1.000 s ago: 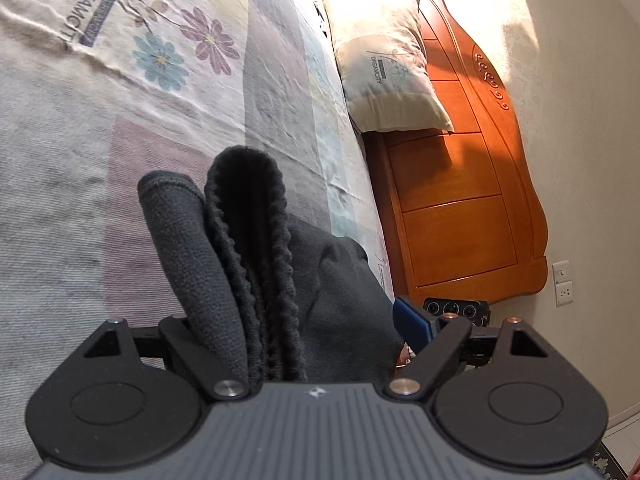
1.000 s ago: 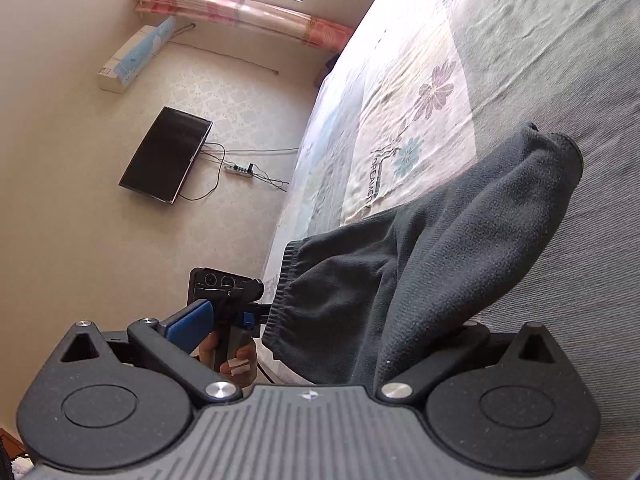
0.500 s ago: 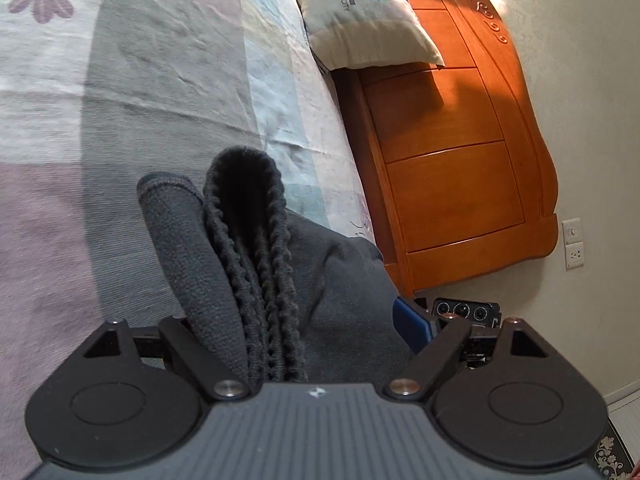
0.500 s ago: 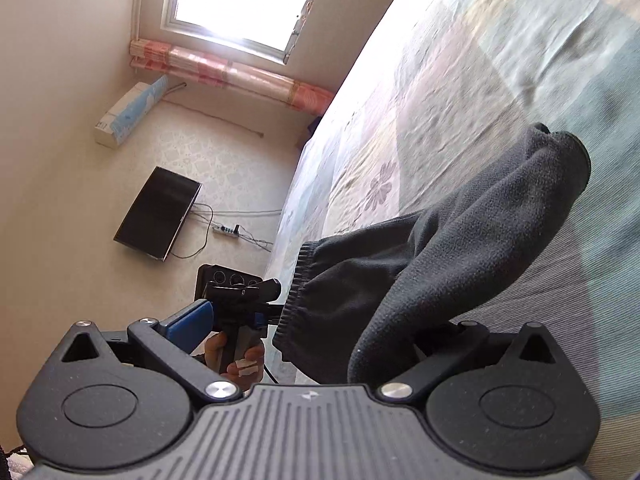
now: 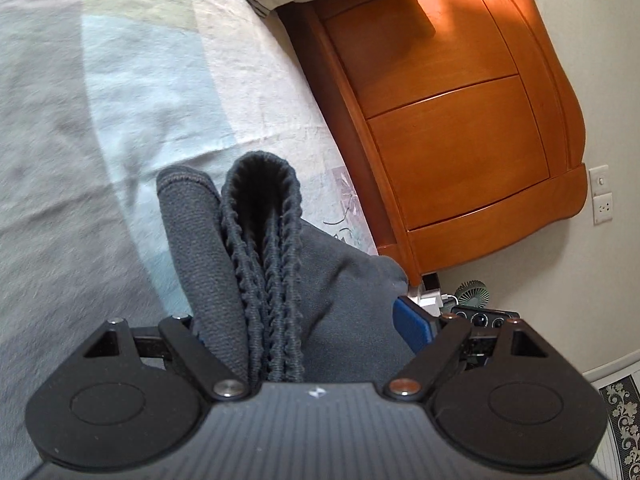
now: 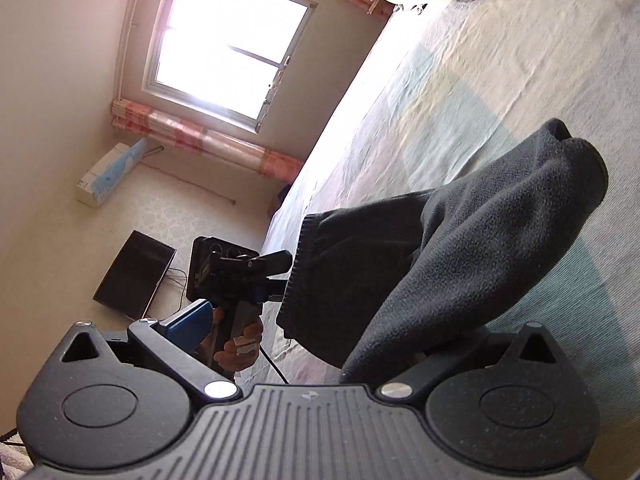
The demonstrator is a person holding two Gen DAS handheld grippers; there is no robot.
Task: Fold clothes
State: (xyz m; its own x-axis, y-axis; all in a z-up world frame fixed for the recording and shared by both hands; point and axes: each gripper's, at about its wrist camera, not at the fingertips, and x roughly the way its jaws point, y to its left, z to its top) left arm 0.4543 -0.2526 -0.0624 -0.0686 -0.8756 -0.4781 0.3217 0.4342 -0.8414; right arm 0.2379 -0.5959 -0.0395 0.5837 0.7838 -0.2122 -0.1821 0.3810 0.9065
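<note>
Above the bed (image 5: 120, 92), the dark grey garment (image 5: 260, 264) hung stretched between both tools, its ribbed band pinched in the left gripper (image 5: 304, 320), its fleece end clamped by the right gripper (image 6: 320, 344).

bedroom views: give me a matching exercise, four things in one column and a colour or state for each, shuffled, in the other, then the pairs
Things:
1. headboard
2. garment
3. window
4. small fan

Colour or state:
a. dark grey, held up over the bed
b. bright with daylight
c. orange-brown wood
d. green, low beside the headboard

Pairs: 1-c, 2-a, 3-b, 4-d
</note>
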